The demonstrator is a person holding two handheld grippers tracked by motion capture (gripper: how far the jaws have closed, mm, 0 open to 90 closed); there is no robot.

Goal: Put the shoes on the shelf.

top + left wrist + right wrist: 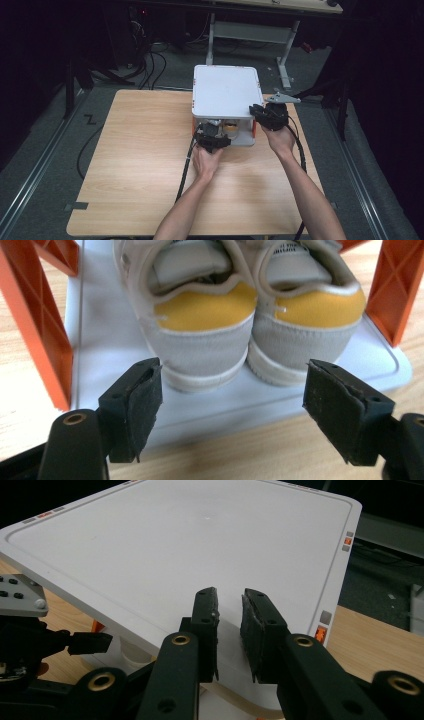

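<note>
I am working at a white two-tier shoe rack [227, 90] with orange uprights that stands at the far middle of the wooden table [140, 165]. A pair of grey sneakers with yellow heel patches [250, 325] sits on its lower shelf [107, 335], heels toward me, side by side and touching.

My left gripper [232, 390] is level with that shelf, jaws spread wide and empty, the two heels just ahead of them. As I judge it, the step is to take a shoe out. To do it well I should pick one heel, not both: shift toward the left-hand shoe, bring one pad [142, 395] outside its heel and the other into the seam between the two shoes, push in until the pads are past the white sole edge, then close on the firm heel counter, not the soft collar. I should draw straight back, low, clear of the orange upright [35, 325].

My right gripper [229, 630] rests at the near right corner of the rack's top shelf [165, 545], jaws nearly together with a narrow gap and nothing between them. It looks set to steady the rack, so it should press down lightly.

Both my forearms reach forward from the near edge; the left hand [206, 161] is low at the rack's open front, the right hand [279, 136] higher beside the top corner.
</note>
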